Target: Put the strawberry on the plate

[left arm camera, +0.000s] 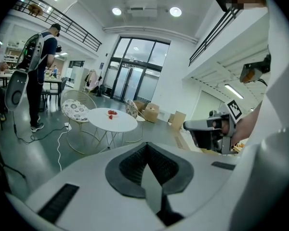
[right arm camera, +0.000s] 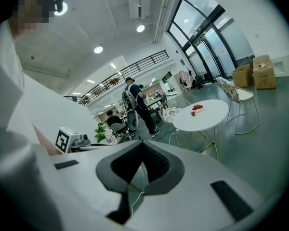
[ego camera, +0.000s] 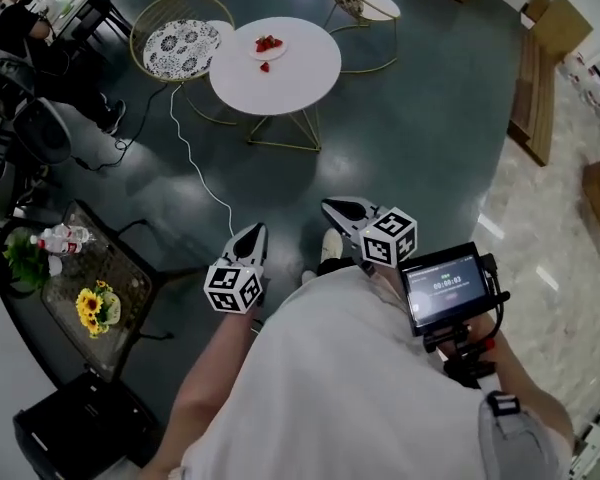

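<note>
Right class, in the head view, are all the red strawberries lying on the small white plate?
No: one red strawberry lies on the round white table beside the small white plate, which holds other strawberries.

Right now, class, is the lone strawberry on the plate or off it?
Off. The lone strawberry lies on the bare white table beside the plate, which holds other strawberries.

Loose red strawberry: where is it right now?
Head view, top centre: the loose red strawberry lies on the round white table, just nearer the camera than the small white plate holding other strawberries.
</note>
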Motion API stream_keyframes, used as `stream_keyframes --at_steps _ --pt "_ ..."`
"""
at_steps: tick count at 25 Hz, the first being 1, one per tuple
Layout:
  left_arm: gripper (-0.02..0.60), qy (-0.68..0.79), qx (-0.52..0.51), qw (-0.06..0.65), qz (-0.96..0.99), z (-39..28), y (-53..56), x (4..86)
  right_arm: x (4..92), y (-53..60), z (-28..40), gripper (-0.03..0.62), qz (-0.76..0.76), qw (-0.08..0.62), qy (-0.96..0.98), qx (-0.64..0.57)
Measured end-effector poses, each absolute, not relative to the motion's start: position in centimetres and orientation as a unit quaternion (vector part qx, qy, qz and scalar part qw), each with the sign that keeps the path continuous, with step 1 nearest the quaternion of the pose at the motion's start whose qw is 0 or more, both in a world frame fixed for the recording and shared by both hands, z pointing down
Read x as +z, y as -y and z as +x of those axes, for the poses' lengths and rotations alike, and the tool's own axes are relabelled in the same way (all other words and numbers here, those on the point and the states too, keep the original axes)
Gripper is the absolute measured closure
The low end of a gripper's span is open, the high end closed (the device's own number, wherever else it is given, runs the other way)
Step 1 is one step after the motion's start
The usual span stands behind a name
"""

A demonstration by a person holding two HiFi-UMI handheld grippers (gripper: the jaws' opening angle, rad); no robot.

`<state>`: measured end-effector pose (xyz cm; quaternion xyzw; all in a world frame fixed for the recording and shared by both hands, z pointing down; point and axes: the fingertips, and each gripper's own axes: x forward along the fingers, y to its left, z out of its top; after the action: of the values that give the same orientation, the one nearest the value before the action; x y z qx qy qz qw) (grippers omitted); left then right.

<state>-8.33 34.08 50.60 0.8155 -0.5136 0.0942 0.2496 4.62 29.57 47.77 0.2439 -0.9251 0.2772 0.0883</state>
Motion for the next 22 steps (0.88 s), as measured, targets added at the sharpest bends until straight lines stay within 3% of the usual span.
stream_keyframes --at_steps 8,22 --pt "0.575 0.521 0.107 0.253 0.808 -6.7 -25.5 52.3 51.0 -21.1 6.2 0.588 0.234 0.091 0.922 0.295" --pt "0.575 0.53 0.088 0.247 0.807 -8.2 -23.4 50.4 50.2 -19.6 5.6 0.588 0.238 0.086 0.922 0.294"
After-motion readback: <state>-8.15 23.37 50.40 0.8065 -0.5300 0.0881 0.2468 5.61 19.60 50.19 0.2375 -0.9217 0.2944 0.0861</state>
